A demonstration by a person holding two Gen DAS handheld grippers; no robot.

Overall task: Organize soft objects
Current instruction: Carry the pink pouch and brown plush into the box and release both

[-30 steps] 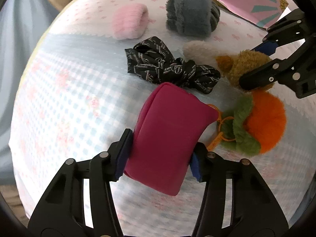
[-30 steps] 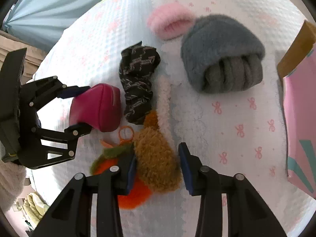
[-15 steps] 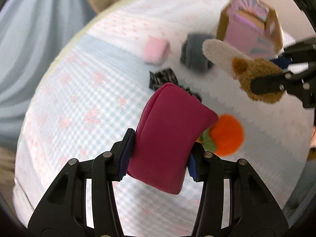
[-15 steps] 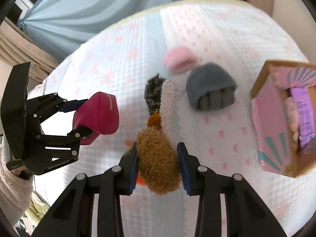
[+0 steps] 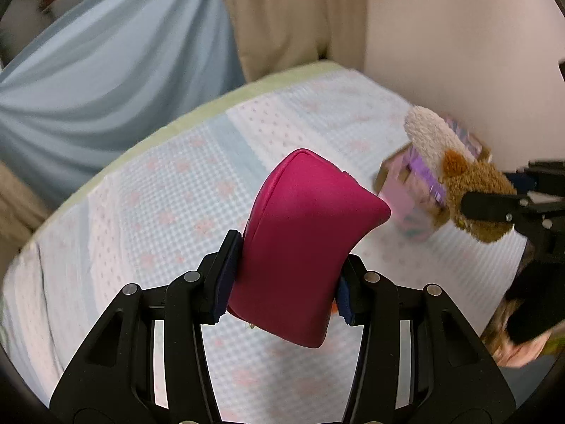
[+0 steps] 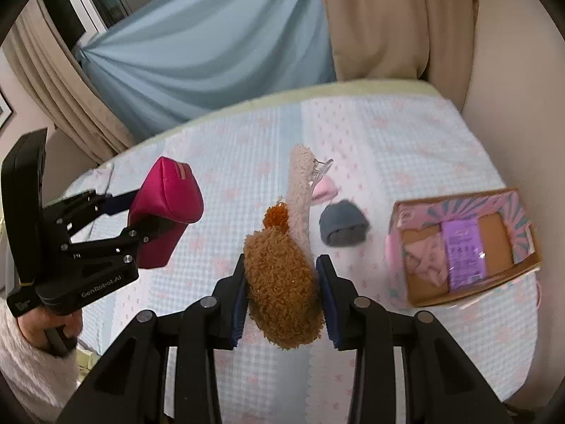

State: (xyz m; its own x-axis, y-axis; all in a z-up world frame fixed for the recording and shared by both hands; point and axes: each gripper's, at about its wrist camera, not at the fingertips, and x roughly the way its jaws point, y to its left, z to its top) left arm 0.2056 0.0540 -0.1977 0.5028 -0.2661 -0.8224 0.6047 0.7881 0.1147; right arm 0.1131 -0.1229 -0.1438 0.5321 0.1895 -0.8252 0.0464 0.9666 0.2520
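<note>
My left gripper (image 5: 280,281) is shut on a magenta pouch (image 5: 300,243) and holds it high above the bed; it also shows in the right wrist view (image 6: 164,212), at the left. My right gripper (image 6: 282,304) is shut on a brown fuzzy plush (image 6: 282,282) with a cream tail (image 6: 300,180), held in the air; the plush also shows in the left wrist view (image 5: 473,190). A grey fuzzy roll (image 6: 342,226) and a pink fluffy item (image 6: 326,189) lie on the bed. An open pink cardboard box (image 6: 462,247) stands at the right.
The bed (image 6: 229,162) has a pale blue and white checked cover with pink bows. Blue and beige curtains (image 6: 212,42) hang behind it. A wall (image 5: 459,53) borders the bed's right side. The box (image 5: 406,190) holds pink cloth and a purple packet.
Both grippers have risen well above the bed with their objects. The items on the bed look smaller, and the open box has come fully into the right wrist view.
</note>
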